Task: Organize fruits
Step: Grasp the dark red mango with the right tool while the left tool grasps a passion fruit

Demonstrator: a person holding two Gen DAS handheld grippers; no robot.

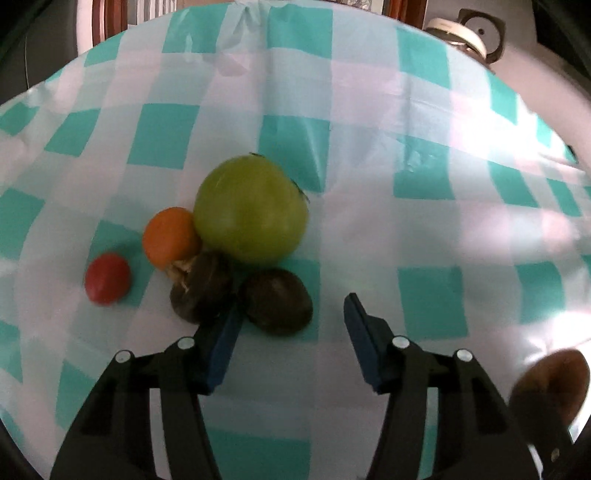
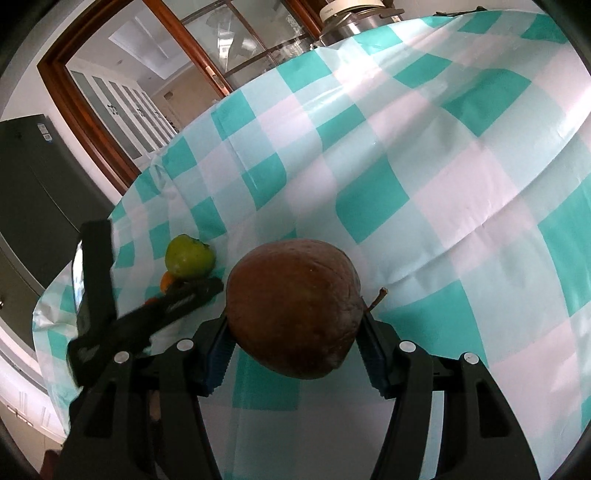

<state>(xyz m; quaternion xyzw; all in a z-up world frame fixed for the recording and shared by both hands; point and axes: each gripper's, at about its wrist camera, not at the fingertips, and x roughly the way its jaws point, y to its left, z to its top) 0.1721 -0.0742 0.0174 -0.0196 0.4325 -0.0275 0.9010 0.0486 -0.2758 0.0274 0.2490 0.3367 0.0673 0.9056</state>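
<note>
In the left wrist view a big green fruit (image 1: 251,210), a small orange fruit (image 1: 170,237), a small red fruit (image 1: 107,278) and two dark brown fruits (image 1: 201,288) (image 1: 276,302) lie clustered on the checked tablecloth (image 1: 406,129). My left gripper (image 1: 291,314) is open, its left finger between the two dark fruits. My right gripper (image 2: 293,332) is shut on a large brown pear-like fruit (image 2: 295,310) held above the cloth. That fruit shows at the left view's lower right edge (image 1: 550,380). The right view shows the green fruit (image 2: 189,256) and the left gripper (image 2: 210,288).
A teal and white checked cloth (image 2: 443,166) covers the table. A pot-like appliance (image 1: 461,33) stands past the far right edge. A wooden-framed glass door (image 2: 110,92) and a dark cabinet (image 2: 33,192) lie beyond the table's left side.
</note>
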